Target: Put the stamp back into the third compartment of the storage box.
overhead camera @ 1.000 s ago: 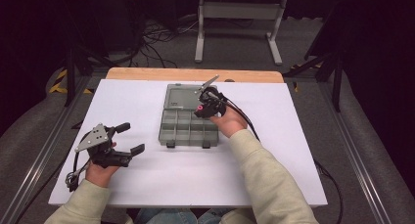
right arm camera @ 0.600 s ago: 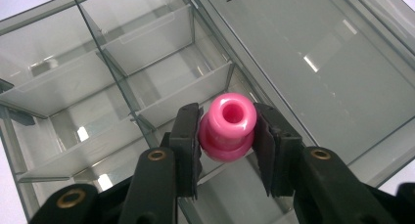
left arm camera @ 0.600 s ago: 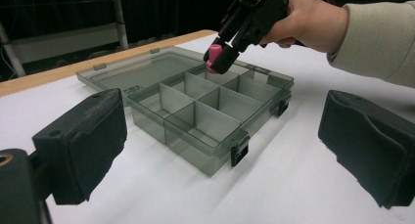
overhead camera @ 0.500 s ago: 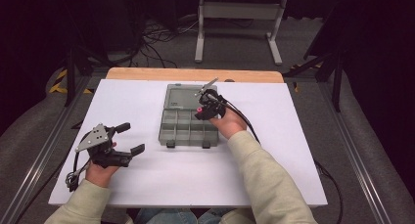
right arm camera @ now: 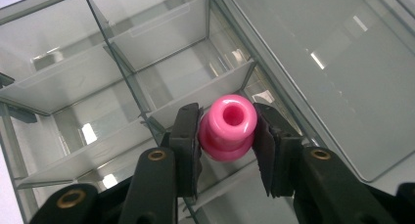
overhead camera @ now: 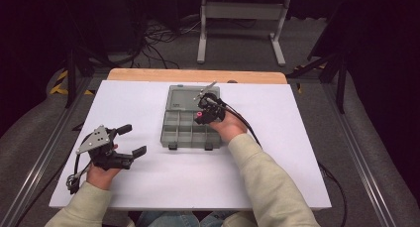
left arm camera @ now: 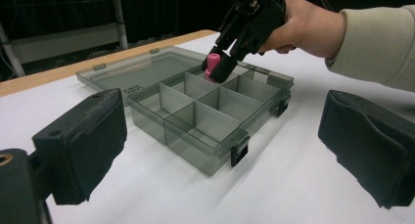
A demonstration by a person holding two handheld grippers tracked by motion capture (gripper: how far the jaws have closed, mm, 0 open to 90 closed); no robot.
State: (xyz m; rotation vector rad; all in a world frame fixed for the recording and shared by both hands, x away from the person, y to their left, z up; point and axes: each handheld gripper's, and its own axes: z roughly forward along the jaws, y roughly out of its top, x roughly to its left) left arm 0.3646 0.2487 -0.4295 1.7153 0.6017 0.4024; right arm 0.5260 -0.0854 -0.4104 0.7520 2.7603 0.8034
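A clear grey compartment box (overhead camera: 184,128) lies open in the middle of the white table, its lid (overhead camera: 185,97) folded flat toward the far side. My right gripper (overhead camera: 202,116) hangs over the box's right-hand compartments, shut on a small pink spool-shaped piece (right arm camera: 227,127) with a hole through its top. The same pink piece (left arm camera: 212,63) sits between the jaws just above a back compartment of the box (left arm camera: 208,121). My left gripper (overhead camera: 131,140) rests at the table's left, open with nothing between its pads (left arm camera: 83,141).
The white table sheet (overhead camera: 277,162) has free room on both sides of the box. A wooden edge (overhead camera: 198,76) runs along the far side. Beyond it on the dark floor stand a metal stand (overhead camera: 237,14) and cables (overhead camera: 148,38).
The right gripper with the pink piece has shifted only slightly over the box. The left gripper has not moved.
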